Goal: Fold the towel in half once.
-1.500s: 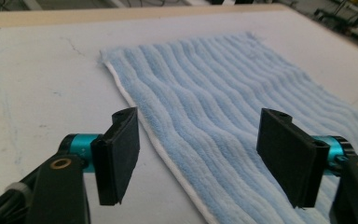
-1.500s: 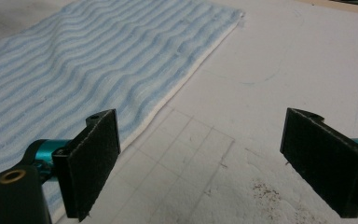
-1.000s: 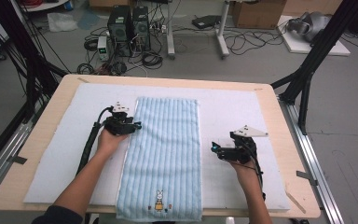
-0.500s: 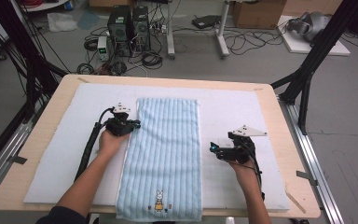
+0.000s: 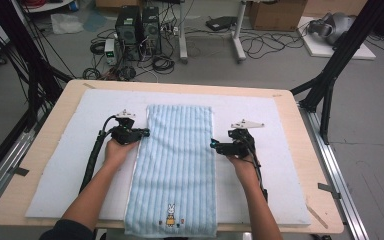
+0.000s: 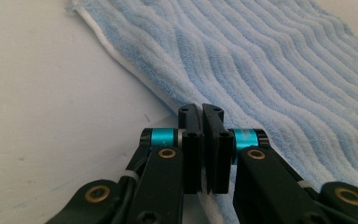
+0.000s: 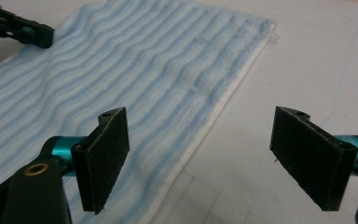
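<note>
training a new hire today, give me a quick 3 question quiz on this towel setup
1. True or false: the left gripper is shut at the edge of the blue striped towel.
2. The right gripper is: A) shut on the towel, B) open at the towel's edge, C) lifted far above the table.
3. What picture is stitched on the towel, and at which end?

Key:
1. True; its jaws meet at the white-trimmed edge.
2. B.
3. A small rabbit, at the end nearest the person, which hangs over the edge of the white mat.

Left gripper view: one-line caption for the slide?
Left gripper, jaws closed, at the white-trimmed edge of a blue ribbed towel lying flat on a white mat.
</note>
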`<state>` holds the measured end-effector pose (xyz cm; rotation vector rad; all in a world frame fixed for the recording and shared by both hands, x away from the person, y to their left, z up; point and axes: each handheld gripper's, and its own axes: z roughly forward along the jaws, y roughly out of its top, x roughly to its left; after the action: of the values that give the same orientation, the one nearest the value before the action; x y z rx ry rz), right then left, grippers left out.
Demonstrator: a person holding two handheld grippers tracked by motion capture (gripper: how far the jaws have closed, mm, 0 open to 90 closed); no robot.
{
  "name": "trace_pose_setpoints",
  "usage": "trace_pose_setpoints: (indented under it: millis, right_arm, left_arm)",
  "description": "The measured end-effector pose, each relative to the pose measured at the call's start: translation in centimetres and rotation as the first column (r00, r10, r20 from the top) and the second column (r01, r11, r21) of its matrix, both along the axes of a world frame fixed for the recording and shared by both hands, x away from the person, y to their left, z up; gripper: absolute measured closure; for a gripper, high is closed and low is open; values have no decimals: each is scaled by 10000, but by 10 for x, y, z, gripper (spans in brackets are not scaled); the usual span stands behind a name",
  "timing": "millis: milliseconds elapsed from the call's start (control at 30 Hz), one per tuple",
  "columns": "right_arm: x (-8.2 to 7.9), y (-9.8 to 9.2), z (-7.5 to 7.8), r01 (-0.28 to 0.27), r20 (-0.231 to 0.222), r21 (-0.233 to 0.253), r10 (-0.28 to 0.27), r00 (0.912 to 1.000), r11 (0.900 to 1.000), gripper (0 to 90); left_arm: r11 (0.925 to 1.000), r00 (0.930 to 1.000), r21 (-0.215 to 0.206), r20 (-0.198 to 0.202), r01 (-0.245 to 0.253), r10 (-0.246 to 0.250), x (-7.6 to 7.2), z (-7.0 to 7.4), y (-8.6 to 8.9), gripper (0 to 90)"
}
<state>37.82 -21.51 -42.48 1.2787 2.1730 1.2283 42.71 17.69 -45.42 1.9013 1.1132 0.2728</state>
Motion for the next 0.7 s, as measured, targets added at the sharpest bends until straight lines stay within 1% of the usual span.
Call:
trace_pose_setpoints:
  millis: [33,100,133,167,233,267,300,333,400,433,467,500,533,567,600,633,700]
  right_arm:
    - [7,4,-2,-22,-154,-170,19,9999,9999,212]
    - [17,9,-5,-132,-455,-443,112,9989,9989,257]
    - [22,12,-6,-149,-523,-555,120,9986,9983,283]
    - [27,15,-8,-66,-646,-669,23,9979,9977,311]
    - [33,18,-10,56,-827,-825,-124,9965,9966,362]
    - [36,20,-11,100,-873,-866,-176,9960,9962,403]
    - [38,22,-13,72,-895,-755,-139,9959,9971,434]
    - [40,24,-15,121,-951,-765,-194,9953,9970,435]
    - [44,29,-19,146,-1243,-1148,-289,9918,9933,467]
    - [45,30,-19,154,-1111,-1238,-293,9934,9922,491]
    - [46,32,-18,170,-1154,-1261,-316,9928,9919,520]
    - [46,34,-18,145,-1107,-1372,-299,9934,9904,530]
    - [46,36,-18,121,-1080,-1609,-298,9937,9869,544]
    - [46,38,-17,94,-1058,-1829,-292,9940,9831,577]
    - [46,39,-16,39,-1105,-1853,-248,9936,9827,644]
    - [46,41,-15,-90,-1167,-1888,-134,9931,9820,687]
    - [46,46,-14,-342,-1175,-2089,96,9930,9773,811]
  left_arm:
    - [10000,10000,-15,-2,-5,5,0,0,0,860]
    - [10000,10000,-42,-8,-2,2,0,0,0,860]
    - [10000,10000,-48,-36,5,-5,0,0,1,860]
    - [10000,10000,-56,-41,-2,2,0,0,1,860]
    - [10000,10000,-67,-25,-4,3,0,0,1,859]
    - [10000,10000,-69,-43,9,-9,0,0,1,859]
    - [10000,10000,-67,-43,10,-10,0,0,1,859]
    - [10000,10000,-85,-34,4,-4,0,0,0,860]
    - [10000,10000,-59,-24,13,-13,0,0,0,859]
    - [10000,10000,-50,-11,11,-11,0,0,0,860]
    - [10000,10000,-53,2,7,-7,0,0,0,860]
    - [10000,10000,-8,5,19,-19,0,0,0,860]
    - [10000,10000,15,1,29,-29,0,0,0,860]
    - [10000,10000,-5,14,13,-13,0,0,0,860]
    - [10000,10000,2,13,0,0,0,0,0,861]
    - [10000,10000,25,56,-14,14,-1,0,-1,861]
    - [10000,10000,75,71,10,-11,-1,0,-1,862]
